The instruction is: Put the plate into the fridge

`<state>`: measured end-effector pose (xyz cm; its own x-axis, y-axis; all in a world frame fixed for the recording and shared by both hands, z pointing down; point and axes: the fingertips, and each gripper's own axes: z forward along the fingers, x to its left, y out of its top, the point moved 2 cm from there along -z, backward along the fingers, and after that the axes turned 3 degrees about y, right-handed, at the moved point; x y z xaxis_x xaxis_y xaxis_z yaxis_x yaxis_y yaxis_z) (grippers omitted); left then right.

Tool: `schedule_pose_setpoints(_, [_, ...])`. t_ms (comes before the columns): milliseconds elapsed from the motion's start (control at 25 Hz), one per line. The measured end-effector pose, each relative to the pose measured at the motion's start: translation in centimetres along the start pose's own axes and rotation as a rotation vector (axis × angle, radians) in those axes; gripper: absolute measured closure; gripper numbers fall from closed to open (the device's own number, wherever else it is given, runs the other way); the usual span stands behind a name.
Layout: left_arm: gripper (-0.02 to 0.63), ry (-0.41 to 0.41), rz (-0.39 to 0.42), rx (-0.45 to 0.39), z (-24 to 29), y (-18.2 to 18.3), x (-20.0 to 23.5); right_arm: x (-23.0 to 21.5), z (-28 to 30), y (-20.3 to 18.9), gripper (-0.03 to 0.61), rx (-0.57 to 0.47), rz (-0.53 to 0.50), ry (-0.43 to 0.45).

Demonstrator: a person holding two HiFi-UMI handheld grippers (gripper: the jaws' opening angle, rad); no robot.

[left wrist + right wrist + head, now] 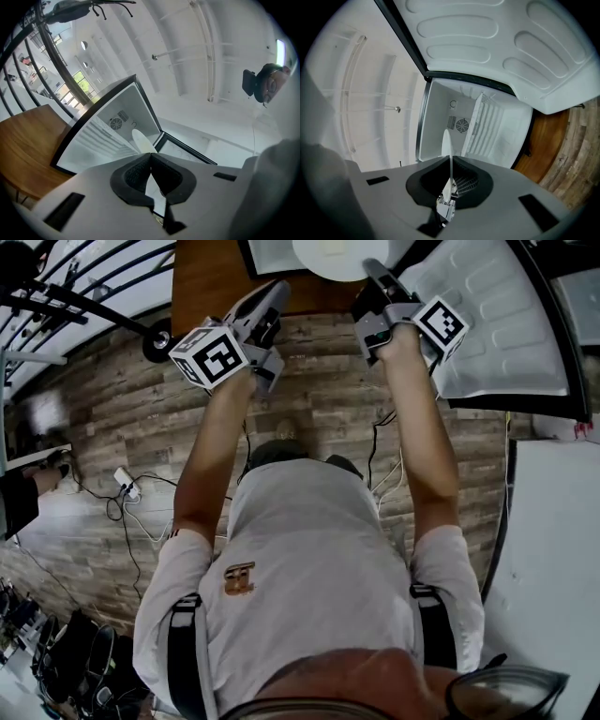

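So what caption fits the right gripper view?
Right hand-held gripper clamps a white plate edge-on before the open fridge.

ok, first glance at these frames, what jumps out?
The white plate stands out: it is edge-on, clamped in the right gripper, and aimed at the open fridge with a round fan vent on its back wall. The left gripper appears to pinch the plate's opposite rim. In the head view, both arms stretch forward over a wood-plank floor.

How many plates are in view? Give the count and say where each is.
1. The plate is clamped on edge in the right hand-held gripper, at the open fridge's mouth. Others may be hidden inside.
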<state>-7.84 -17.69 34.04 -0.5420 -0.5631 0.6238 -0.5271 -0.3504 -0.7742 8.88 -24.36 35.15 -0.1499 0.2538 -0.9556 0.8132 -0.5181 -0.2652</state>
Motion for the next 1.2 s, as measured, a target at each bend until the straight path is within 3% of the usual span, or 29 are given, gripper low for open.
schedule_pose_setpoints(400, [0.595,-0.039,0.028,0.048,2.4,1.8,2.6,-1.1,4.2,1.7,0.540,-0.080,0.034,-0.047])
schedule_pose_setpoints(640, [0.595,-0.046,0.006,0.063,4.3,4.3,7.2,-2.3,10.3,2.8,0.540,-0.100,0.025,-0.083])
schedule_pose_setpoints(1200, [0.595,-0.021,0.019,0.057,4.8,3.9,7.5,-4.3,12.8,4.9,0.540,-0.125,0.072,-0.131])
